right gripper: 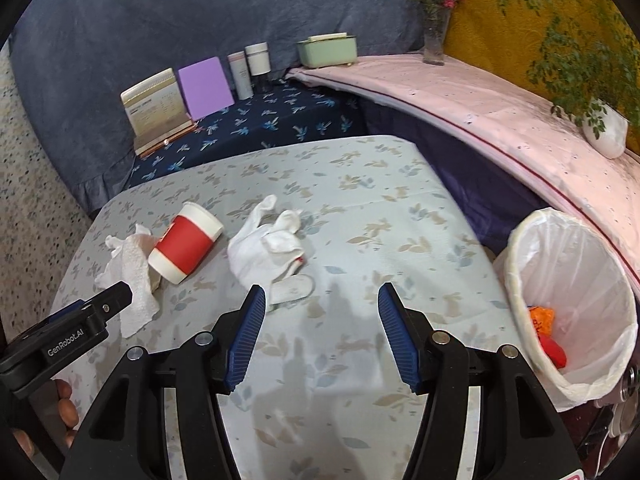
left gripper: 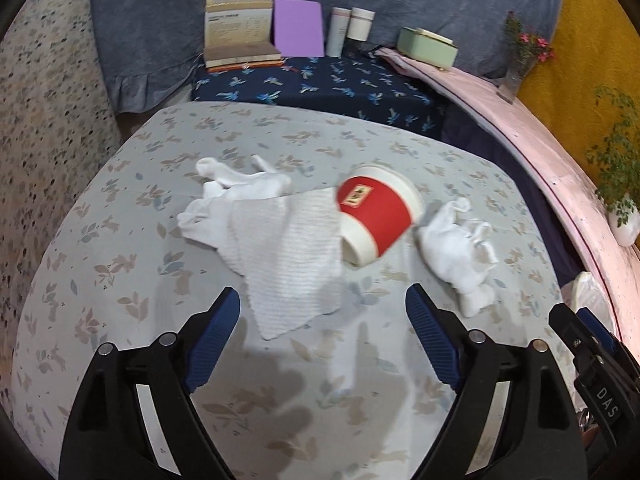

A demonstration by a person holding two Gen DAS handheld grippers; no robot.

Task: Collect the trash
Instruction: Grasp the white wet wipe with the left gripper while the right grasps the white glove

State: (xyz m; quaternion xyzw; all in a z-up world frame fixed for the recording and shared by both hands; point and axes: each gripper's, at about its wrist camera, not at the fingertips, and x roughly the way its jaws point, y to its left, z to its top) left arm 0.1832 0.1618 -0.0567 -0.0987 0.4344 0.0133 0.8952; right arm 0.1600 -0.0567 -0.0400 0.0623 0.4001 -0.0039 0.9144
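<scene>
Lying on its side just ahead of the wide, empty fingers of the left gripper [left gripper: 322, 326] — red paper cup [left gripper: 374, 218], long axis slanted toward the worktop's [left gripper: 120, 320] far right corner — nearer than the right gripper [right gripper: 322, 326], fingers half apart, also empty.

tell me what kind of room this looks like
Probably a living room at home: a cloth-covered table strewn with trash, a draped sofa behind, potted plants on a ledge, and a lined bin beside the table.

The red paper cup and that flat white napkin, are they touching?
Touching. In the left wrist view the tipped red paper cup lies against the flat white napkin, its side overlapping the napkin's edge with no tablecloth between.
</scene>
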